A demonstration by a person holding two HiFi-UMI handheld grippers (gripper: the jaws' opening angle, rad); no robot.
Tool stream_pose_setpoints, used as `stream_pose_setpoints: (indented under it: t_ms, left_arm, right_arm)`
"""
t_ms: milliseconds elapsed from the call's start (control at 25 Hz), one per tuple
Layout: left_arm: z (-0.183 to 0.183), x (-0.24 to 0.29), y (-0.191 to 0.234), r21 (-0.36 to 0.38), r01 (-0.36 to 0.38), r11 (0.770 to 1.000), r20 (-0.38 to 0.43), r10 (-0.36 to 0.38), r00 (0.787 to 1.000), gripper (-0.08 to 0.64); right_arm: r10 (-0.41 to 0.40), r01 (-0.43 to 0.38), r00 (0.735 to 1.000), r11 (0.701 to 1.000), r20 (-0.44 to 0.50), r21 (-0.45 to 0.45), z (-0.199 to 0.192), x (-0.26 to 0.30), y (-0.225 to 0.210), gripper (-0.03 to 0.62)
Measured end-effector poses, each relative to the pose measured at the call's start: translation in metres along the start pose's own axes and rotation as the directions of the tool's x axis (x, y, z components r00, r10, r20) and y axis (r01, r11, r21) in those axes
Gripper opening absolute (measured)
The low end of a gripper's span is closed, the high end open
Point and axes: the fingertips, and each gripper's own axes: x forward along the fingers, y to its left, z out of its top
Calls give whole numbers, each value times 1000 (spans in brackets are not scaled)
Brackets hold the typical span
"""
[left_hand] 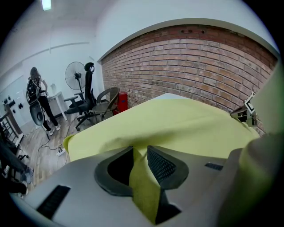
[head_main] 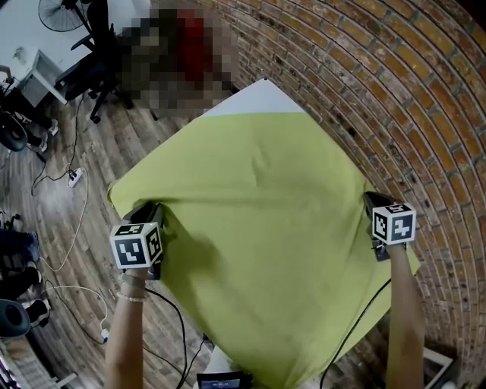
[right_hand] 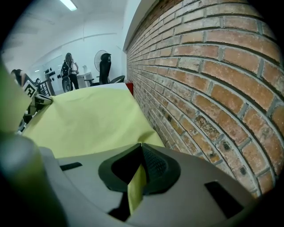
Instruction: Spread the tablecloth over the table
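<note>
A lime-green tablecloth (head_main: 258, 213) lies over most of a white table (head_main: 262, 95), whose far corner stays bare. My left gripper (head_main: 154, 214) is at the cloth's left edge and is shut on a fold of it. In the left gripper view that fold (left_hand: 143, 177) runs between the pads of the left gripper (left_hand: 140, 153). My right gripper (head_main: 370, 200) is at the cloth's right edge, close to the brick wall. In the right gripper view the right gripper (right_hand: 141, 153) pinches a thin strip of the cloth (right_hand: 136, 188). Between the two grippers the cloth sags a little.
A brick wall (head_main: 395, 91) runs close along the table's right side. Office chairs (head_main: 99, 83), a standing fan (head_main: 64, 15) and cables with a power strip (head_main: 74, 178) are on the wooden floor to the left. A person (left_hand: 37, 102) stands far off.
</note>
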Motion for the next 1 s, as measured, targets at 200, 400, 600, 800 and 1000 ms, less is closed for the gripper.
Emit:
stream_pose_setpoints:
  t_ms: [200, 400, 600, 800, 1000]
  left_arm:
    - [4, 1, 4, -9, -8, 1000, 0, 8, 1000, 110]
    - [3, -8, 14, -49, -39, 998, 16, 40, 999, 133]
    - [-13, -32, 41, -164, -84, 983, 21, 89, 996, 194]
    - [-45, -51, 56, -228, -101, 968, -28, 97, 995, 206]
    - [-63, -59, 50, -279, -72, 958, -58, 57, 997, 230]
  right_arm:
    - [1, -1, 1000, 1000, 4, -2, 13, 10, 1, 34]
    - [3, -3, 1000, 1000, -6, -5, 13, 11, -2, 34]
    - [20, -20, 999, 1000, 26, -11, 15, 15, -2, 34]
    - [132, -133, 989, 991, 66, 8, 14, 5, 0, 168]
    - [181, -183, 983, 981, 39, 66, 1, -7, -26, 250]
